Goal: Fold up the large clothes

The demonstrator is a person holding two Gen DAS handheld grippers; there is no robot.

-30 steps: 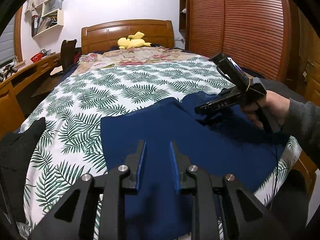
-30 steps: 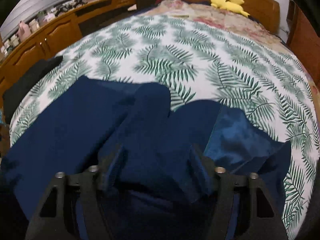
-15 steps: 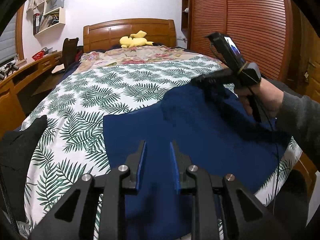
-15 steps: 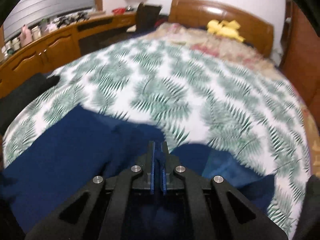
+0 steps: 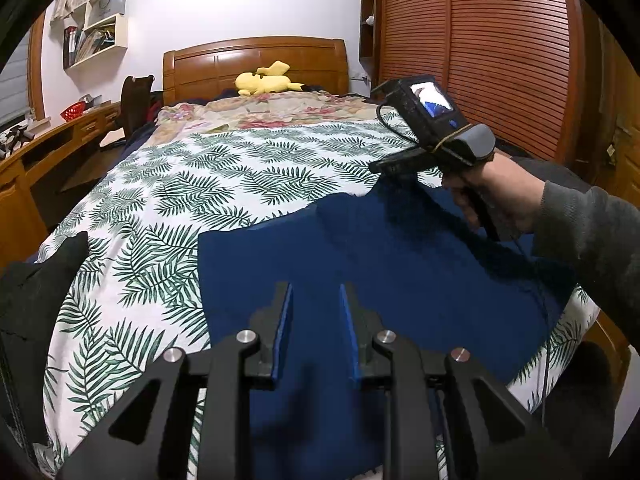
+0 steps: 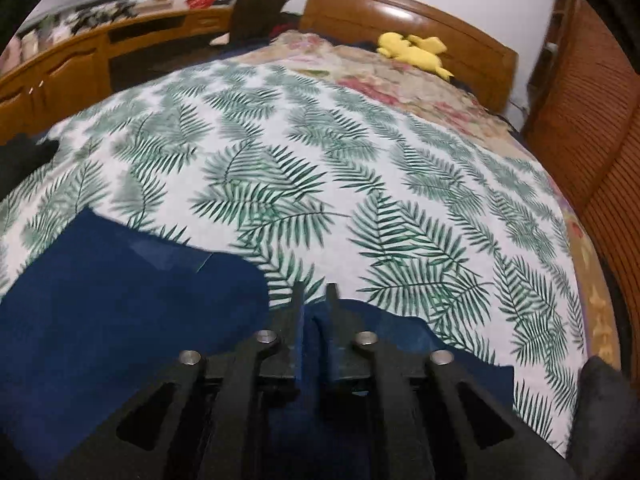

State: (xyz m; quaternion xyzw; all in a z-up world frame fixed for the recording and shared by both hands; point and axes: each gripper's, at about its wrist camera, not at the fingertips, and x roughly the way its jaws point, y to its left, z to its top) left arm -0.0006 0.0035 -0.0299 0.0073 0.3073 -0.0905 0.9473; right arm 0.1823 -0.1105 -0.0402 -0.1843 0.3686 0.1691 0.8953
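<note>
Nearest the left wrist camera, the left gripper [image 5: 315, 312] hangs over the near part of the navy garment [image 5: 360, 280], its blue-lined fingers spread with nothing between them, so it takes no part in any hold. The garment lies across the foot of the bed, mostly flat, filling the lower middle of that view from about 6 o'clock out toward 3 o'clock, on the fern-print bedspread [image 5: 208, 184]. At about 2 o'clock the right gripper [image 5: 384, 168] is held by the person's right hand [image 5: 492, 192] above the garment's far edge, with a fold of navy cloth hanging from its tip. In the right wrist view the fingers of that gripper stand close together with dark blue fabric bunched between them, so it appears to be pinching a raised piece of the garment. As a judgement, the fold is in its early part: one portion is being lifted to carry across, while the main body is spread out in one broad layer and no compact stack is seen. A dark item [image 5: 36, 300] sits at 9 o'clock on the bed's edge. Farthest off, at 12 o'clock, a yellow plush toy [image 5: 264, 82] lies by the wooden headboard [image 5: 256, 60].
</note>
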